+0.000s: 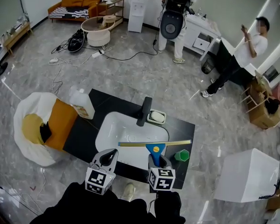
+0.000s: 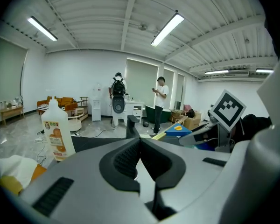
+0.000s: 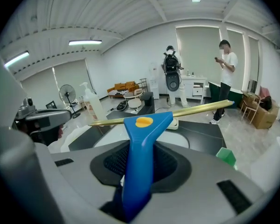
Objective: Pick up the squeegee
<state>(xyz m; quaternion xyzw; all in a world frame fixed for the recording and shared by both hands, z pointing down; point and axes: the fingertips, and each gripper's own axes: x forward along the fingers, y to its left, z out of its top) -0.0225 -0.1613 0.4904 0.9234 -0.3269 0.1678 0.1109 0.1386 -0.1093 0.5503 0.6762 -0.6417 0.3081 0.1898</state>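
Pickup seems complete: right gripper point(image 1: 157, 161) pinches the squeegee point(image 1: 155, 145) by its handle, blade at twelve o'clock over the sink point(image 1: 113, 125); left gripper point(image 1: 108, 158), at nine o'clock, is pressed together, empty; next, hold steady

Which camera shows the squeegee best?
Right gripper view: the squeegee fills the centre, blue handle clamped between the jaws, whole blade visible. Head view shows it small, near the sink; left gripper view catches only part.
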